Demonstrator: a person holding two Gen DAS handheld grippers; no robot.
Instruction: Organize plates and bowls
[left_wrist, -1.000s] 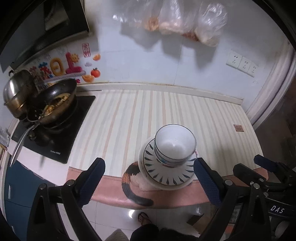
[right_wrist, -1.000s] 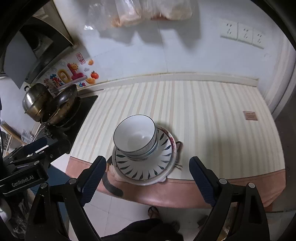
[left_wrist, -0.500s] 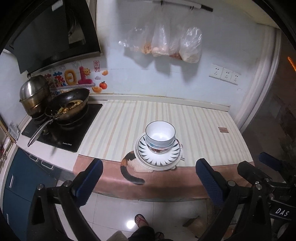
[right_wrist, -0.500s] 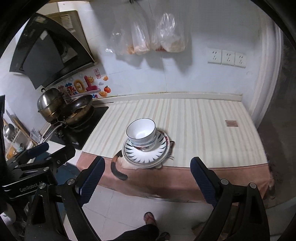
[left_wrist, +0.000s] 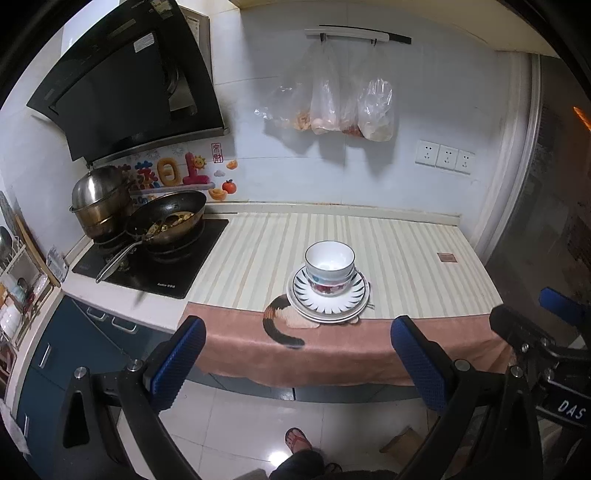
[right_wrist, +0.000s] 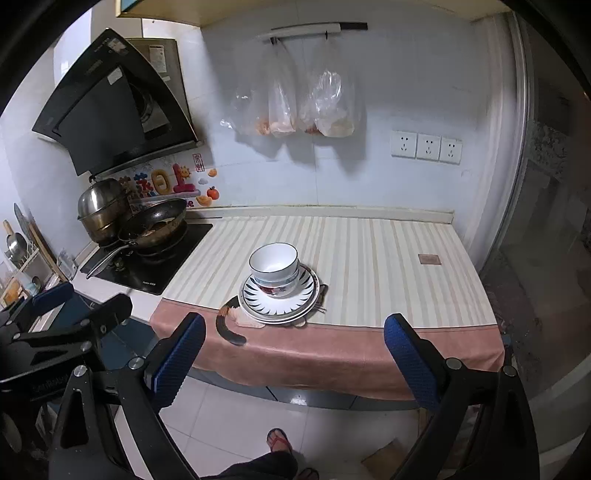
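Striped tabletop (left_wrist: 399, 251) beside a stove carries stacked bowls (left_wrist: 330, 266) on stacked plates (left_wrist: 328, 300) near its front edge. Left hand-held gripper (left_wrist: 297, 363) stands wide open, empty; right hand-held gripper (right_wrist: 293, 360) is opening (nothing between its blue pads), well apart from the dishes.

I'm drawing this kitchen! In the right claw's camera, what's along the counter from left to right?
Steel pot → frying pan → bowls stacked on plates → small brown square on the striped cloth.
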